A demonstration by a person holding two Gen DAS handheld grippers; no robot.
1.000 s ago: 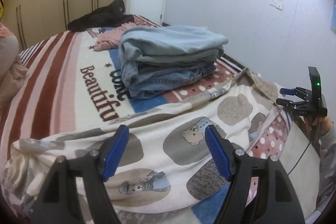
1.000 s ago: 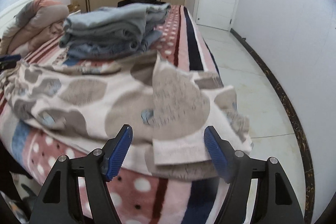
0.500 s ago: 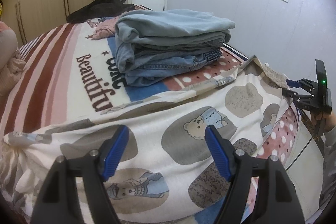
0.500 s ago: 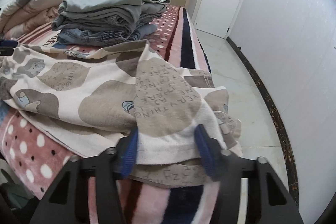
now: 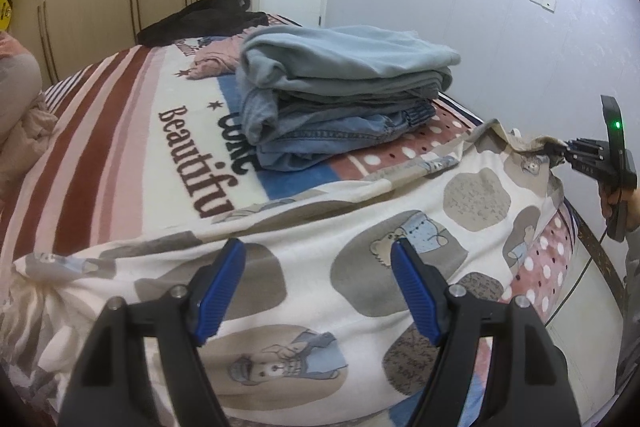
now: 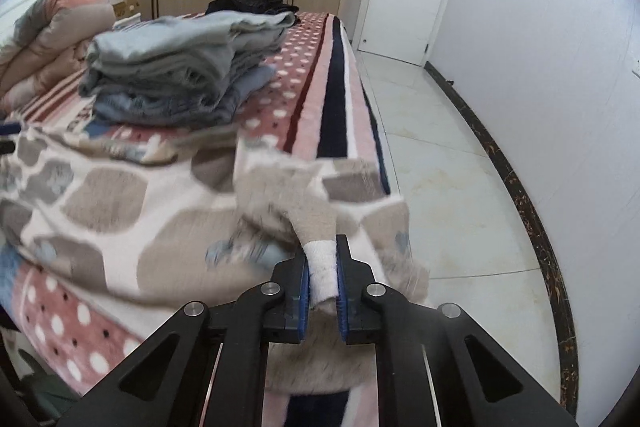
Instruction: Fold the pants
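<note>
On the bed (image 5: 120, 155), pants (image 5: 320, 287) lie spread at 6 o'clock. Right gripper (image 6: 322, 281) fingers clamped on a pants corner; left gripper (image 5: 316, 291) fingers apart above fabric.

cream pants (image 5: 320, 267) with grey-brown blotches, bear prints; blue-padded claws.

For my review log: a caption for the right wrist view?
Right gripper shut on the patterned pants' edge at the bed's corner.
</note>
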